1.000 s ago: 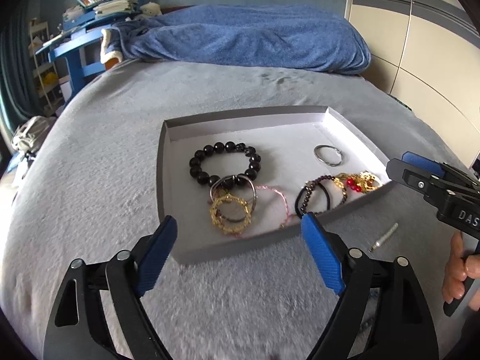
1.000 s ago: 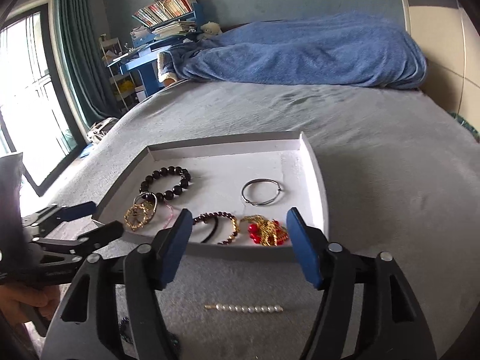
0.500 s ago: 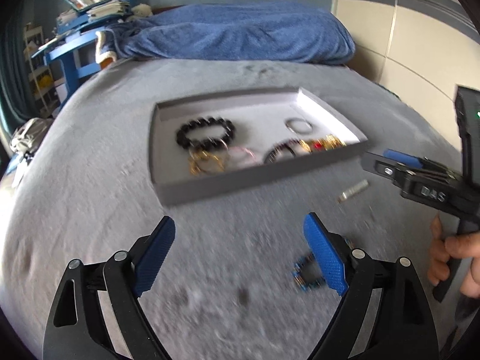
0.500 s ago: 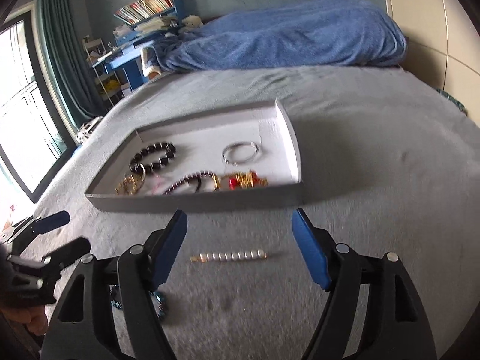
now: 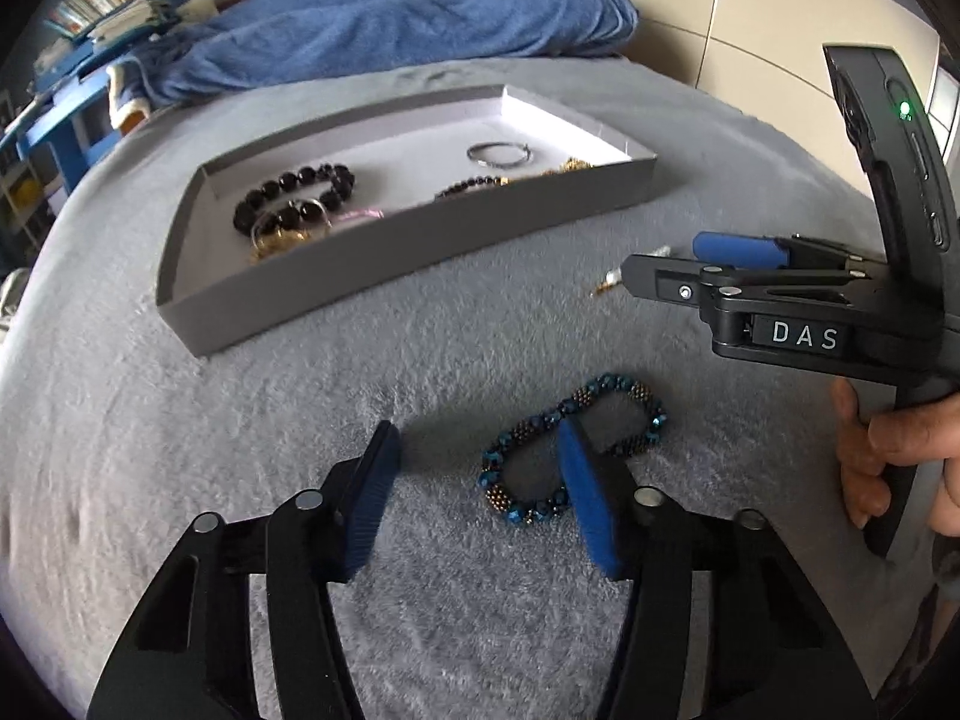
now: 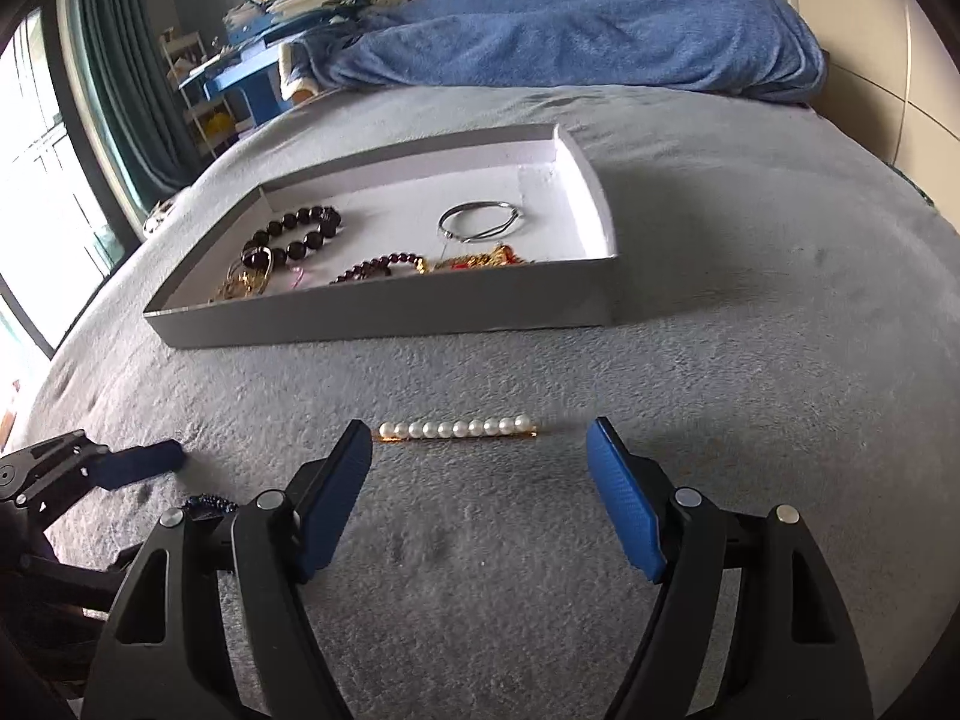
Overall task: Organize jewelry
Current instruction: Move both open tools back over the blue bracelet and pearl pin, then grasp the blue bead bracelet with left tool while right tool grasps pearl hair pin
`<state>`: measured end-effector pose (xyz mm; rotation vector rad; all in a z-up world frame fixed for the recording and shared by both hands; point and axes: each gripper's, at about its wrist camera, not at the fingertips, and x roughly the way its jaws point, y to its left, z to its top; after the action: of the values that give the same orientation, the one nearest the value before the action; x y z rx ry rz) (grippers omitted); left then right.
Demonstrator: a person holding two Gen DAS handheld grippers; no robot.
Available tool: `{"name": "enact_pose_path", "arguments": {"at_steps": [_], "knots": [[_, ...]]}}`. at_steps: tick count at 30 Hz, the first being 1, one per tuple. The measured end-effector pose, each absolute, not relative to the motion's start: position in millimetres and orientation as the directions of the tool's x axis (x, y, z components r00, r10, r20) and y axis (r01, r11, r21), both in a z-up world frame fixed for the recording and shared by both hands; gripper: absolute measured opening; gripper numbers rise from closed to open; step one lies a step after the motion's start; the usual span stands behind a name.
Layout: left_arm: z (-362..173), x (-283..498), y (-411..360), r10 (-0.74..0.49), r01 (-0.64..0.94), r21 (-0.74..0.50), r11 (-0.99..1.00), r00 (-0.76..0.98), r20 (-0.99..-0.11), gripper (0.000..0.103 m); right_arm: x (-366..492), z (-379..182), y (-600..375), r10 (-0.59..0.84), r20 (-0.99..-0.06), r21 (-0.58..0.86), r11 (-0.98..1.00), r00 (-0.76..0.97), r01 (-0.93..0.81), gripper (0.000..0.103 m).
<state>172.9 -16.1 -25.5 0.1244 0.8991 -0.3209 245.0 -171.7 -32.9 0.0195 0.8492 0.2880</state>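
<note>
A grey tray on the grey bed cover holds a black bead bracelet, a silver bangle, gold pieces and a dark red bracelet. A blue beaded bracelet lies on the cover in front of the tray. My left gripper is open, its right finger inside the bracelet's loop, its left finger to the left of it. A pearl hair pin lies on the cover. My right gripper is open just behind it, the pin between the fingertips. The tray also shows in the right wrist view.
A blue blanket lies heaped at the far end of the bed. A blue desk with books stands at the back left. The right gripper's body and the hand holding it are at the right of the left wrist view.
Both grippers pulled back from the tray and dropped low to the cover. The left one now straddles one side of the blue bracelet; the right one is at the pearl pin.
</note>
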Motion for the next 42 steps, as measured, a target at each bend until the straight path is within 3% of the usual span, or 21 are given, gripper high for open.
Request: {"name": "enact_pose_path", "arguments": {"at_steps": [16, 20, 28, 31, 35, 42], "knots": [[-28.6, 172.3, -21.6, -0.219, 0.336, -0.017, 0.942, 0.575, -0.789, 0.052, 259.6, -44.2, -158.4, 0.210, -0.780, 0.060, 0.963, 0.590, -0.264, 0.079], [-28.1, 171.6, -21.6, -0.225, 0.340, -0.021, 0.940, 0.574, -0.788, 0.052, 253.2, -42.4, -154.6, 0.216, -0.768, 0.043, 0.956, 0.603, -0.289, 0.064], [-27.5, 168.8, -20.1, -0.248, 0.359, -0.038, 0.933, 0.560, -0.790, 0.052, 251.0, -41.3, -155.4, 0.224, -0.761, 0.048, 0.955, 0.609, -0.291, 0.063], [-28.3, 169.7, -19.6, -0.235, 0.348, -0.031, 0.937, 0.561, -0.794, 0.040, 251.2, -41.0, -156.8, 0.231, -0.758, 0.056, 0.955, 0.610, -0.292, 0.063], [-26.3, 171.5, -15.2, -0.239, 0.343, -0.041, 0.938, 0.558, -0.795, 0.011, 250.9, -40.4, -157.4, 0.234, -0.753, 0.059, 0.955, 0.615, -0.291, 0.062], [-12.1, 173.3, -10.2, -0.254, 0.336, -0.054, 0.940, 0.587, -0.769, 0.008, 247.3, -33.3, -162.6, 0.263, -0.723, 0.091, 0.953, 0.639, -0.290, 0.062]]}}
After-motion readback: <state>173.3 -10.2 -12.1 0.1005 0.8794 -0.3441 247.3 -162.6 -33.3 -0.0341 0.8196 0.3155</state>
